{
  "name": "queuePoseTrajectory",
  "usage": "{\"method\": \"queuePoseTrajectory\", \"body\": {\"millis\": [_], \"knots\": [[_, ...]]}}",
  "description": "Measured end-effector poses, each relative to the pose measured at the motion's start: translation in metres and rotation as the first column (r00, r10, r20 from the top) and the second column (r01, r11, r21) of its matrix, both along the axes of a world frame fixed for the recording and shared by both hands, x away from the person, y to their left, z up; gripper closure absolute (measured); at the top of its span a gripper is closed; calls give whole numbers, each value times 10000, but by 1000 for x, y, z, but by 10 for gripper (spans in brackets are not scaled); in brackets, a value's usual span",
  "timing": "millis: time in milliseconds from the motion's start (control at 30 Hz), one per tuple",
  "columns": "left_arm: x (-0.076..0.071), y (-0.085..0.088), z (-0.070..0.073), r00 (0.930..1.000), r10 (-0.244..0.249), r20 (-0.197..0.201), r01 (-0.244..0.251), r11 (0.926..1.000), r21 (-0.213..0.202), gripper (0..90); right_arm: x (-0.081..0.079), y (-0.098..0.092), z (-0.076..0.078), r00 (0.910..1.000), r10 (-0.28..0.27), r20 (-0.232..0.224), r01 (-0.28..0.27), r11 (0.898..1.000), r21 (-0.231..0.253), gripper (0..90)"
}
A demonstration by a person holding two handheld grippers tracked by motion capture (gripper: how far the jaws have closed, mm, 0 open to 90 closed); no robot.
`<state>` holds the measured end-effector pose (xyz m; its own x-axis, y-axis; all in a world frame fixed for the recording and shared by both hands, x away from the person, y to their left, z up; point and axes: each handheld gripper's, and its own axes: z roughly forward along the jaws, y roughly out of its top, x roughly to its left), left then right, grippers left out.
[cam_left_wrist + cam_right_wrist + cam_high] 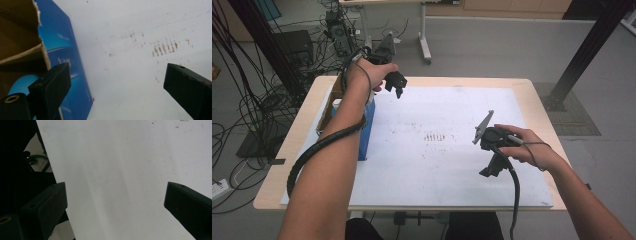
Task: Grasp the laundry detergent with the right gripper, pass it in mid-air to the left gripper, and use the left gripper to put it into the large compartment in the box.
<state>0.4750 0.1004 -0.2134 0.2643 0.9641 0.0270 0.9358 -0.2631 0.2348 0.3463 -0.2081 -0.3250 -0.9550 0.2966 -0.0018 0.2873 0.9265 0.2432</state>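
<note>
- Far left on the table: an open blue cardboard box stands on the white board, a light-blue rounded thing lying inside it.
- The left gripper hangs above the board's far-left part, just right of the box. In the left gripper view its jaws are spread wide, holding nothing; one jaw is above the box's edge, the other above bare board.
- Mid-board: brownish scuff marks.
- Near right: the right gripper is held over the board, jaws wide apart, touching nothing.
</note>
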Motion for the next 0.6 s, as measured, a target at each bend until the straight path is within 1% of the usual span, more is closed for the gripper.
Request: {"method": "queuePoseTrajectory", "body": {"millis": [67,233,333,367,400,433,467,533,567,600], "knots": [[2,-3,-7,10000,12,-21,-12,10000,-64,81,-1,0,0,10000,20,-2,-20,10000,28,50],[4,-12,-26,9998,-208,-39,206,9991,-362,88,-1,2,0,10000,59,21,-59,10000,33,50],[5,-18,-43,9993,-301,-203,289,9977,-608,90,-2,4,0,10000,42,-13,-42,10000,7,50],[6,-19,-47,9992,-310,-257,294,9977,-604,91,-2,4,0,10000,60,-11,-60,10000,-21,50],[6,-22,-55,9989,-342,-319,327,9984,-458,102,-2,5,1,10000,57,4,-57,10000,-42,50],[6,-23,-58,9988,-345,-351,332,9988,-368,129,-1,5,2,9999,82,65,-82,10000,-47,50],[7,-26,-63,9991,-249,-345,240,9994,-251,128,-1,5,2,10000,71,61,-71,10000,-45,50],[8,-28,-70,9987,-240,-447,220,9988,-447,135,0,4,5,9999,11,118,-12,10000,39,50],[8,-30,-73,9990,-226,-390,207,9987,-476,132,0,4,6,9999,6,145,-7,10000,81,50],[8,-31,-76,9987,-272,-432,250,9984,-512,135,0,4,7,9999,-9,152,7,9999,108,50]]}}
